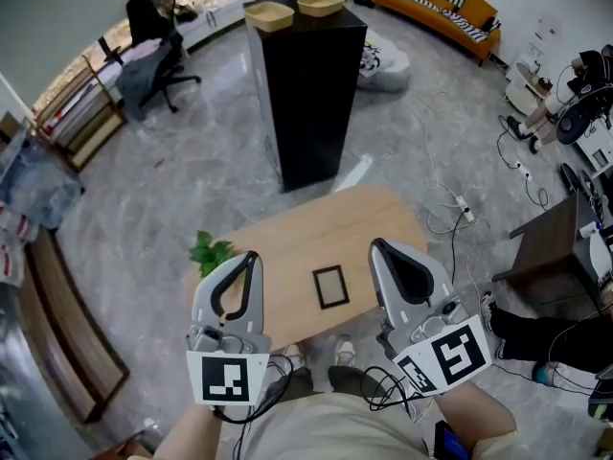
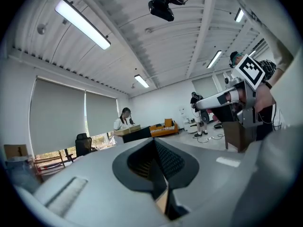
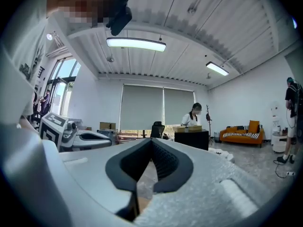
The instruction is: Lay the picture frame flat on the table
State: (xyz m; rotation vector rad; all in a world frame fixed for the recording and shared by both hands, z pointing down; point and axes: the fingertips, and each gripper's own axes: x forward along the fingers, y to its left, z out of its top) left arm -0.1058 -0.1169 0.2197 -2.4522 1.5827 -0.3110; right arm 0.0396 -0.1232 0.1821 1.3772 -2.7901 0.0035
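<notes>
- The picture frame (image 1: 330, 287) lay flat on the table (image 1: 287, 242) (plant (image 1: 211, 252) at its edge)
- A black cabinet (image 1: 308, 94) stood beyond on the grey floor (image 1: 192, 171)
- The left gripper (image 1: 252, 256) and right gripper (image 1: 375, 245) were clenched, empty

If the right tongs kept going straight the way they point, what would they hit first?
Nothing near: ahead of the right tongs the room looks free. Far off, the office chair lies roughly in line, the black cabinet just right of it; depth unclear.
</notes>
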